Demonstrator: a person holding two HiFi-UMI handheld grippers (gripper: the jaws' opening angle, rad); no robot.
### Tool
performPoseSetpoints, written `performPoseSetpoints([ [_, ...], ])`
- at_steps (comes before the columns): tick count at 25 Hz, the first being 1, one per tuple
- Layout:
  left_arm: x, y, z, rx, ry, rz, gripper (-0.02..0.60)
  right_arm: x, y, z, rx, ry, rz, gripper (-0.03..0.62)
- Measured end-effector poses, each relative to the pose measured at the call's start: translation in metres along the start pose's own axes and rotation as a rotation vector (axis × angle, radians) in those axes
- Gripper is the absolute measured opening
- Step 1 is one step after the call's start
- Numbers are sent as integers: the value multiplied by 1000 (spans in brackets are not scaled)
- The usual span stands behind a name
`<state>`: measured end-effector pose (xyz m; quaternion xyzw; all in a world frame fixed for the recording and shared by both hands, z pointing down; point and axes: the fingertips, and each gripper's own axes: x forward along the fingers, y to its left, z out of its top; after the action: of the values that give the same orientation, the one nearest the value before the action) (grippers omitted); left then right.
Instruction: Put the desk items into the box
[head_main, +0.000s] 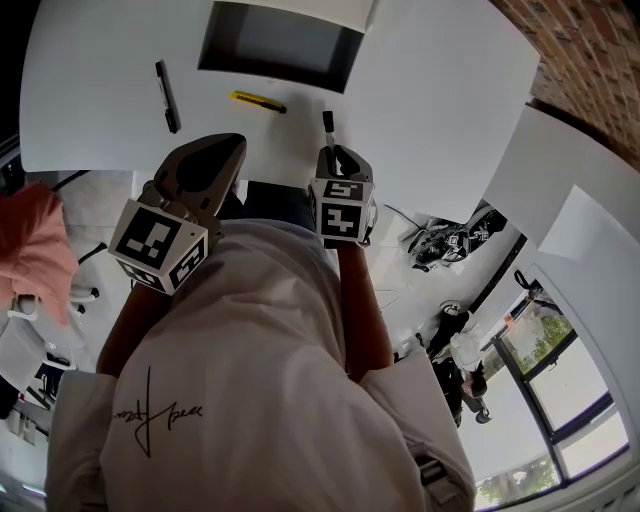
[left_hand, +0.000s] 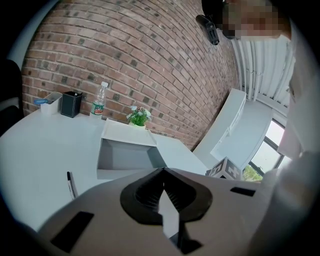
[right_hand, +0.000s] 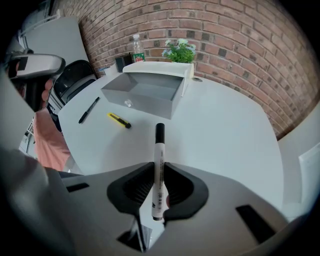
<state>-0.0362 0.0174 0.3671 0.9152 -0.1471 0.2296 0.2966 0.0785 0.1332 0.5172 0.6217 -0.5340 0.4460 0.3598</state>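
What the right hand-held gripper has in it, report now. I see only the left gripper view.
Observer: The right hand-held gripper is shut on a white marker, black cap pointing forward.
Operator: List what else lies loose besides the black pen.
Observer: A yellow utility knife lies in front of the box, touching neither it nor the black pen.
Operator: Check inside the box.
Observer: The head view looks down into it; nothing shows inside.
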Motion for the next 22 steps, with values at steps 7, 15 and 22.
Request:
performPoseSetpoints([
  [7,-3,-2,-1,5,-3,-12,5,-6,5,-2,8,-6,13,83],
  [15,-12,-6,-1,16,-19,-18,5,-18,14,1,0,-28,19,83],
  [22,-26,-1,-2,25,-37,-18,5,-26,26,10,-8,-80,17,83],
])
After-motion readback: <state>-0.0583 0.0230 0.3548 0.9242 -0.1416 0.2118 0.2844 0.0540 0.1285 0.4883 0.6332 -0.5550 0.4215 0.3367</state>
